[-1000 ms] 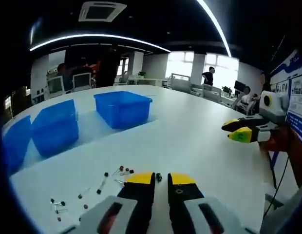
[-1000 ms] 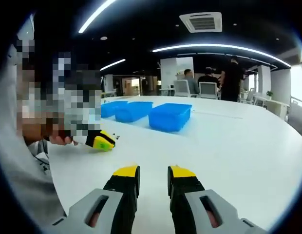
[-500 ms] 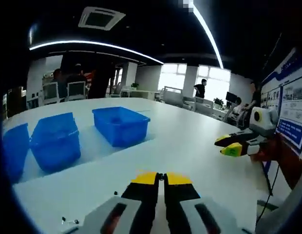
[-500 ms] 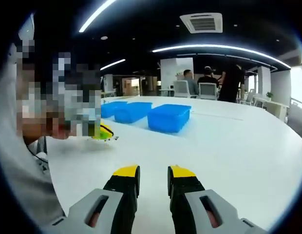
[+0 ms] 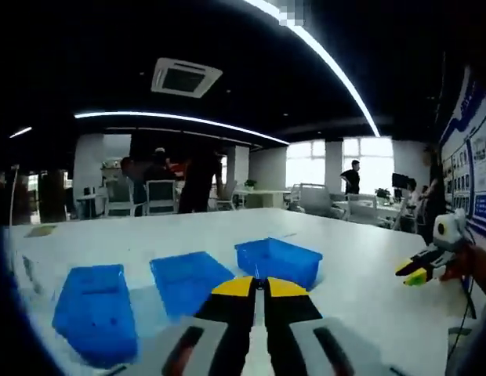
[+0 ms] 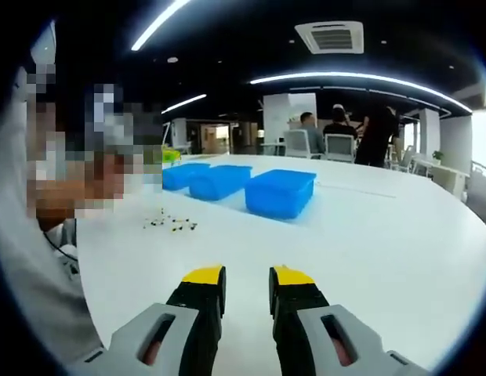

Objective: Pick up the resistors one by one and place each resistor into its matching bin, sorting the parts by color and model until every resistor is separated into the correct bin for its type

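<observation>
Resistors (image 6: 171,224) lie in a small heap on the white tabletop (image 6: 368,235), near three blue bins (image 6: 279,192). They look tiny and light with bendy wire legs, so pinch the middle. Left tool (image 5: 259,287) is clenched; whether it grips anything I cannot tell. Right tool (image 6: 247,276) is released.

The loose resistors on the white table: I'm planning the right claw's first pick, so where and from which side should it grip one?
Probably by the body, coming from above. The resistors lie flat and scattered on the table, too small to tell their leads. The right claw is open.
</observation>
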A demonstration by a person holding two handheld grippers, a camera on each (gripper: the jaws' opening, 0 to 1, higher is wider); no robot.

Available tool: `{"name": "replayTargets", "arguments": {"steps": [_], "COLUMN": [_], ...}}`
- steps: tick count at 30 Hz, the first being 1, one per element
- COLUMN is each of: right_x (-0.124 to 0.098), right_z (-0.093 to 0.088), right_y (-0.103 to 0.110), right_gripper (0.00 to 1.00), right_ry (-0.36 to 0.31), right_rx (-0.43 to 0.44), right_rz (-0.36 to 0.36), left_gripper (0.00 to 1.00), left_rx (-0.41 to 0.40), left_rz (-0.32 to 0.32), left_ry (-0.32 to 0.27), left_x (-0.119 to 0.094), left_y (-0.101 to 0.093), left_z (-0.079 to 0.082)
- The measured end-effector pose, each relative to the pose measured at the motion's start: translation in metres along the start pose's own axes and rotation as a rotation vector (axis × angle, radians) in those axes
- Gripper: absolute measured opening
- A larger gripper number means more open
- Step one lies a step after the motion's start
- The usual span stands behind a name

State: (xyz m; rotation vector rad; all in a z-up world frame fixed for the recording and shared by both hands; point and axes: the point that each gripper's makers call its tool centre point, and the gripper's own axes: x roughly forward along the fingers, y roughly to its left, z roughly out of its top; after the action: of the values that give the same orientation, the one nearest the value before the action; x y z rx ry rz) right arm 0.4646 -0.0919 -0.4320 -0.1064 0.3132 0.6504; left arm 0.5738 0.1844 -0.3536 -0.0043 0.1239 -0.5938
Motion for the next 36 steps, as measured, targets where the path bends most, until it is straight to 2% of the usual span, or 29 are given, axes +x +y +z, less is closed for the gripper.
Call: {"name": "replayTargets", "arguments": {"steps": [5,10,15,20,26,32,34,35,36], "right_x": [0.005,0.007,0.007,0.005,0.007,0.007,0.005,0.005,0.004], "right_z": [0.009,0.015,0.014,0.012,0.010,0.009,0.010,0.010,0.010], "right_y": [0.004,0.007,0.012,0.007,0.009,0.010,0.009,0.008,0.008], "right_gripper": [0.23,0.22,0.22,0.22,0.23,0.23,0.23,0.23,0.23], "right_ry": [-0.020,-0.043,-0.034,-0.028,-0.031,-0.028,-0.032,-0.035,-0.035], "right_rx": [-0.007,0.005,-0.002,0.005,0.009,0.005,0.009,0.010,0.011], "right_rz": [-0.001,-0.003,0.007,-0.011,-0.004,0.004,0.002,0.001,0.000], "left_gripper": [0.08,0.08,0.08,0.08,0.08,0.08,0.14,0.21,0.21], "left_rx": [0.030,0.042,0.021,-0.013,-0.045,-0.066,-0.119,-0.114,-0.119], "left_rz": [0.089,0.161,0.222,0.272,0.313,0.350,0.372,0.368,0.370], "left_ry": [-0.038,-0.064,-0.072,-0.058,-0.036,-0.030,-0.018,-0.019,-0.014], "left_x": [-0.007,-0.009,-0.012,-0.016,-0.020,-0.026,-0.029,-0.029,-0.029], "left_y": [0.056,0.097,0.130,0.152,0.168,0.180,0.184,0.185,0.186], "left_z": [0.018,0.032,0.028,0.013,-0.001,-0.005,-0.009,-0.009,-0.011]}}
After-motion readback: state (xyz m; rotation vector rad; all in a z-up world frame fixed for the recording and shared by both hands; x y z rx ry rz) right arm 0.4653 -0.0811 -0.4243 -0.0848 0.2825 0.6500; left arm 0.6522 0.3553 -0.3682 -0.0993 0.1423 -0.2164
